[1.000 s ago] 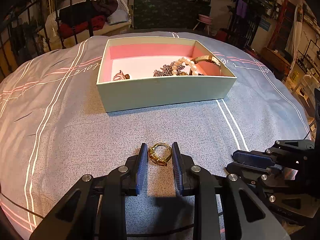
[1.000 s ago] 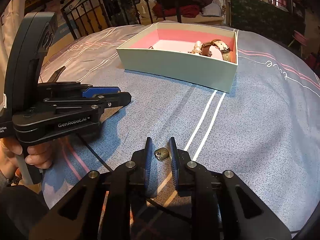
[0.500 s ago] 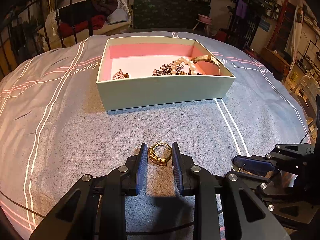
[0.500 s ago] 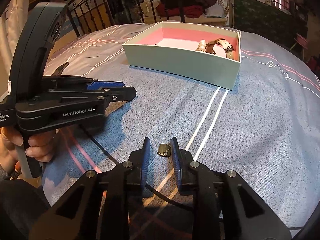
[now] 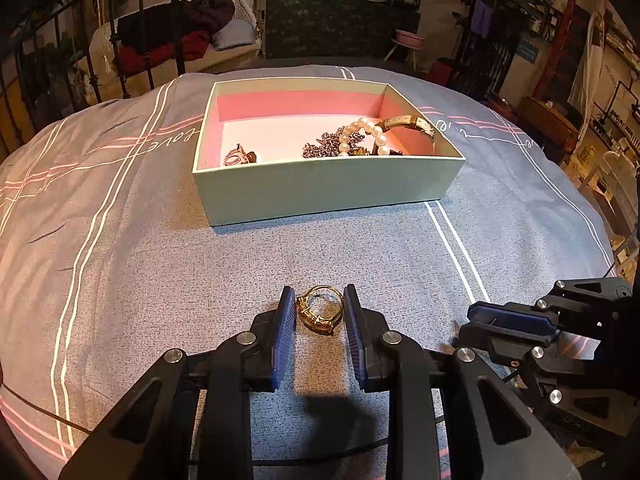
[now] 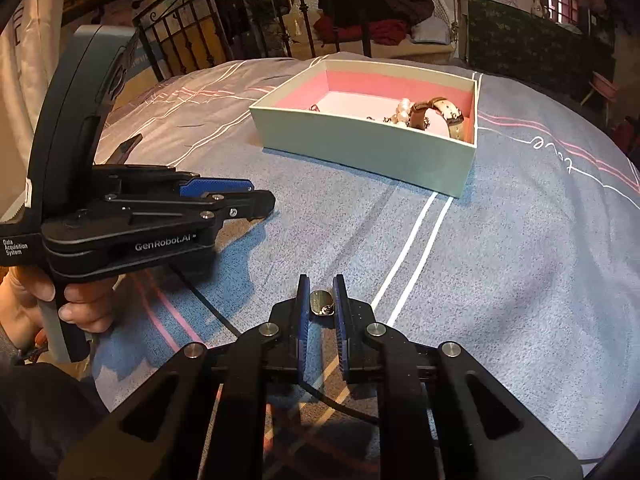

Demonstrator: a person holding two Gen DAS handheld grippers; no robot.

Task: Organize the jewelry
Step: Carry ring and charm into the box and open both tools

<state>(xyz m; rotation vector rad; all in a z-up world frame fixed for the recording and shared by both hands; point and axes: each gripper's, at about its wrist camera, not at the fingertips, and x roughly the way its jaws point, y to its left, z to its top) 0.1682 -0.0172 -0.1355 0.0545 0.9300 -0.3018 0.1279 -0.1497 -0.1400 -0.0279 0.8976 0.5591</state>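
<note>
My left gripper (image 5: 319,310) is shut on a gold ring (image 5: 320,309), held low over the blue bedspread. My right gripper (image 6: 320,304) is shut on a small gold ring (image 6: 321,304), seen edge-on. A pale green box with a pink inside (image 5: 320,192) stands ahead. It holds a pearl bracelet (image 5: 372,134), a watch (image 5: 412,123), a dark chain (image 5: 328,146) and a ring (image 5: 238,156). In the right wrist view the box (image 6: 360,152) is ahead to the right, and the left gripper (image 6: 224,204) is at the left.
The blue bedspread (image 5: 120,280) with white and pink stripes covers the surface. The right gripper (image 5: 520,320) shows at the lower right of the left wrist view. A black metal bed frame (image 6: 248,24) and piled clothes (image 5: 180,36) stand behind. A cable (image 6: 208,304) lies on the cloth.
The right gripper has moved back and to the right, then its jaws closed tighter on the small ring. The left gripper has barely moved.
</note>
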